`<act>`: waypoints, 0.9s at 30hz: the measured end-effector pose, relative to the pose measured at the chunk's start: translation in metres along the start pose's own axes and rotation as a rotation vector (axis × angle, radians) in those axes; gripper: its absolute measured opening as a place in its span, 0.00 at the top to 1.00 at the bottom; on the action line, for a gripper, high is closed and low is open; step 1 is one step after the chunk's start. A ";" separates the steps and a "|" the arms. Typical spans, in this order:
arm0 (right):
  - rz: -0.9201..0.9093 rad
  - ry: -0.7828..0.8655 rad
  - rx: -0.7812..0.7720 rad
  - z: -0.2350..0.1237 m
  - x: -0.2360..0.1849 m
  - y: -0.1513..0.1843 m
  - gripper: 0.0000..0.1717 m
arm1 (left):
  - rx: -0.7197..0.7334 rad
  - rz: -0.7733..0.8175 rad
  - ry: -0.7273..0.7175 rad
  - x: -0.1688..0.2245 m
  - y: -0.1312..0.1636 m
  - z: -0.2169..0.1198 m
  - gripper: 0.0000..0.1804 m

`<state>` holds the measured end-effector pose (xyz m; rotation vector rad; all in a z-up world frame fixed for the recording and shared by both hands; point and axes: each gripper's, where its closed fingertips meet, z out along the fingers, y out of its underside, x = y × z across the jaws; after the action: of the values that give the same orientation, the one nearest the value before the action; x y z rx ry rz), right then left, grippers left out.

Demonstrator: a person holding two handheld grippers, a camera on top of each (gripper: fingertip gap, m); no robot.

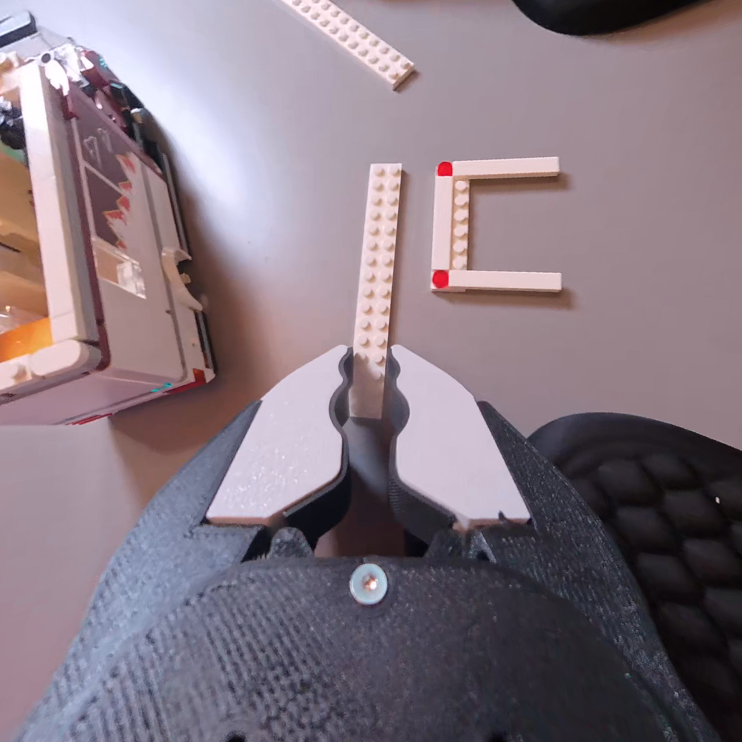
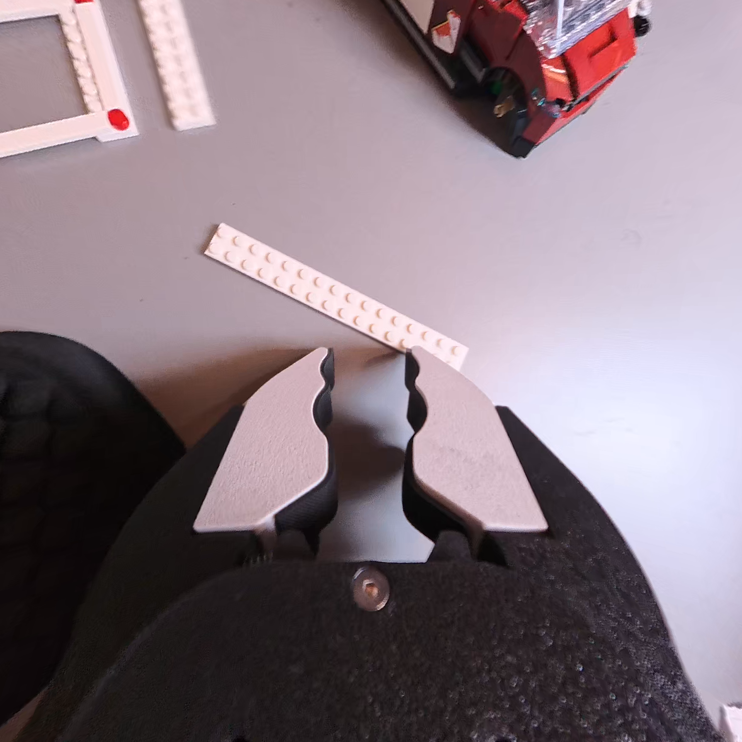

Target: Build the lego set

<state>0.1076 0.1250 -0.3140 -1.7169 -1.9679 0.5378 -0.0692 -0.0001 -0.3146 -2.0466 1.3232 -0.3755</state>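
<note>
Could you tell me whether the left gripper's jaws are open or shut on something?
Shut on the long white studded plate: both pads press its near end's long edges.

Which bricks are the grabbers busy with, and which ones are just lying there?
Busy with:
- long white studded plate, pinched between the left gripper's fingers
- second white studded plate, flat on the table, next to the open right gripper

Just lying there:
- white frame with red dots
- red-and-white brick vehicle
</note>
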 end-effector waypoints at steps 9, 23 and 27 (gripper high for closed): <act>-0.059 0.035 0.095 -0.001 0.000 -0.018 0.76 | -0.151 -0.096 -0.124 -0.028 0.032 -0.024 0.92; -0.080 -0.020 0.089 0.015 -0.014 -0.030 0.73 | 0.056 -0.056 0.151 0.035 -0.053 0.030 0.77; -0.073 -0.007 0.085 0.014 -0.011 -0.029 0.72 | -0.047 -0.017 0.169 0.038 -0.050 0.041 0.80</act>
<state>0.0774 0.1104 -0.3103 -1.5877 -1.9751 0.5943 0.0057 -0.0047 -0.3159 -2.1038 1.4273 -0.5394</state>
